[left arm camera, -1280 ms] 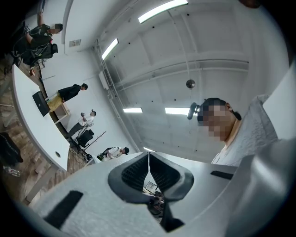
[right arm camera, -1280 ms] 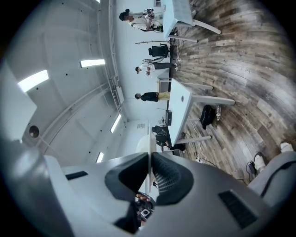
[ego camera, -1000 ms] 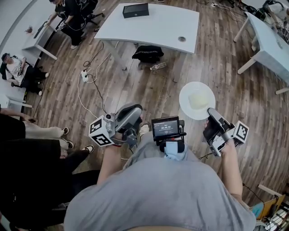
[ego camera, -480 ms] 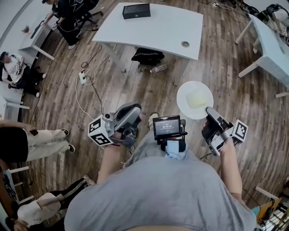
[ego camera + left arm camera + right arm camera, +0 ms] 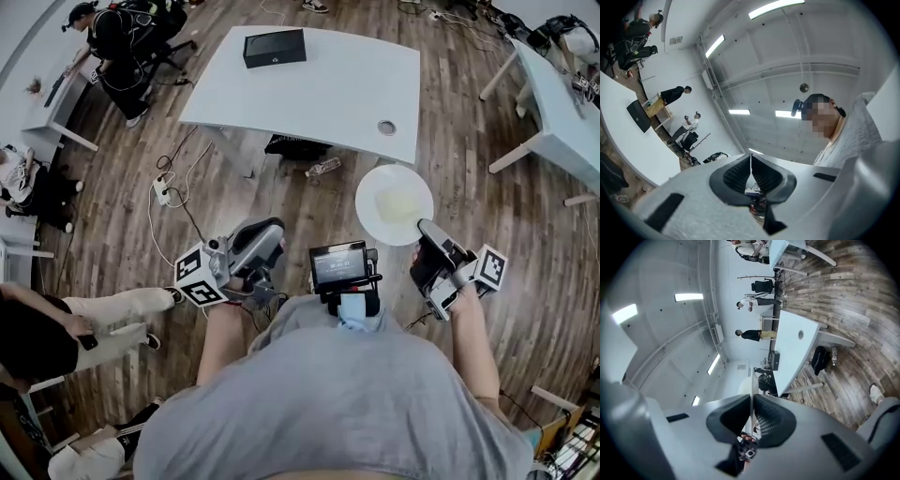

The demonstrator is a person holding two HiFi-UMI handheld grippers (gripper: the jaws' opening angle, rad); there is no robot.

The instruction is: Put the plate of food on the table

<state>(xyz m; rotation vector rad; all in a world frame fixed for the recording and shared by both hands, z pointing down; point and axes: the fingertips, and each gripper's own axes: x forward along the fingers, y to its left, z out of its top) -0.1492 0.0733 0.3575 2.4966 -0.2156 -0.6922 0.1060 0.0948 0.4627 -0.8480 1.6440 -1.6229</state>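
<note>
A white plate (image 5: 394, 204) with a pale yellow piece of food hangs over the wooden floor, just short of the white table's (image 5: 319, 80) near right corner. My right gripper (image 5: 424, 229) is shut on the plate's near rim. In the right gripper view the plate (image 5: 751, 378) shows edge-on as a thin white line pinched in the right gripper (image 5: 752, 401), with the table (image 5: 792, 345) ahead. My left gripper (image 5: 261, 240) is shut and holds nothing. In the left gripper view the left gripper (image 5: 751, 161) points up toward the ceiling.
A black box (image 5: 275, 47) lies on the table's far side, and a round grommet hole (image 5: 386, 127) sits near its right edge. A black bag (image 5: 295, 147) and a bottle (image 5: 323, 168) lie under it. Cables and a power strip (image 5: 159, 192) trail at left. Another white table (image 5: 553, 103) stands at right. People sit and stand at left.
The table has come nearer in the head view as the person walked toward it. The plate, still held by the right gripper, now hangs close to the table's near edge.
</note>
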